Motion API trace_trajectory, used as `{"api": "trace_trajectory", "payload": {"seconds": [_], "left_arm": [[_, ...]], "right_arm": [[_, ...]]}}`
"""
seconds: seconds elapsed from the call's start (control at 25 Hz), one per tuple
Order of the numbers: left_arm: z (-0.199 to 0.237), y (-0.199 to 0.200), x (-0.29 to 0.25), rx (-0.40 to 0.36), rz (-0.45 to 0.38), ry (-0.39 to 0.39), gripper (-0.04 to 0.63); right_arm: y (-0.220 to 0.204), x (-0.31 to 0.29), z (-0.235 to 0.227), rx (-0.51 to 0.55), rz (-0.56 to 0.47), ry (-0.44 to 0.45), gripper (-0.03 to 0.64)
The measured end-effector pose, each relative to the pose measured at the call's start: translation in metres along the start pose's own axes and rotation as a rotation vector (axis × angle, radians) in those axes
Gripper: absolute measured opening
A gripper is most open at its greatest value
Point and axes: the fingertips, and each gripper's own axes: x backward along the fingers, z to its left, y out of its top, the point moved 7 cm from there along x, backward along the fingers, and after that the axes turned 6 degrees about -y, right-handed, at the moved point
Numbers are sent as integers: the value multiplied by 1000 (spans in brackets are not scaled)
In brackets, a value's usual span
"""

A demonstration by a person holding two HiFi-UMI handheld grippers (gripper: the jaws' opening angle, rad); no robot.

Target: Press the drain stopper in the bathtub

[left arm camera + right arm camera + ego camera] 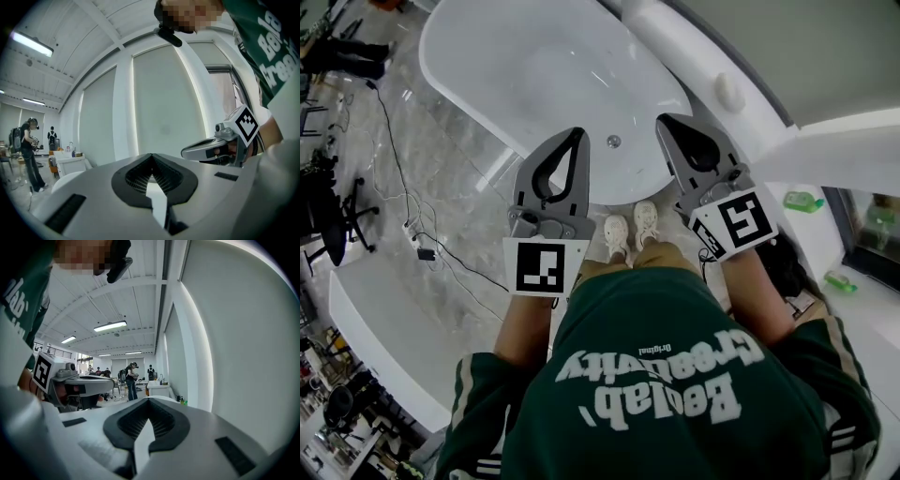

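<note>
Viewed from above, the left gripper (577, 134) hovers over the bathtub (487, 56) at its near rim, jaws clenched on nothing. Just right, on the tub floor, sits the drain stopper (613, 142) – untouched. The right gripper (664, 122), likewise closed and empty, flanks it – probably readied as a blunt pressing tip.

Left tongs (578, 133) and right tongs (662, 122) held side by side, both closed, empty.

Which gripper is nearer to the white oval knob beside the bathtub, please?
Right. The right gripper sits just left of the white oval knob; the left gripper is farther left.
</note>
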Motion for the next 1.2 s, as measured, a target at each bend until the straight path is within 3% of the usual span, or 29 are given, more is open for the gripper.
{"api": "trace_trajectory", "payload": {"seconds": [0.68,1.2], "left_arm": [[-25,-1,-45,-34,44,51,9],[-26,-31,-55,-13,114,137,9]], "right_arm": [[-23,-5,-50,72,32,28,11],[-54,-31,-61,80,68,135,11]]}}
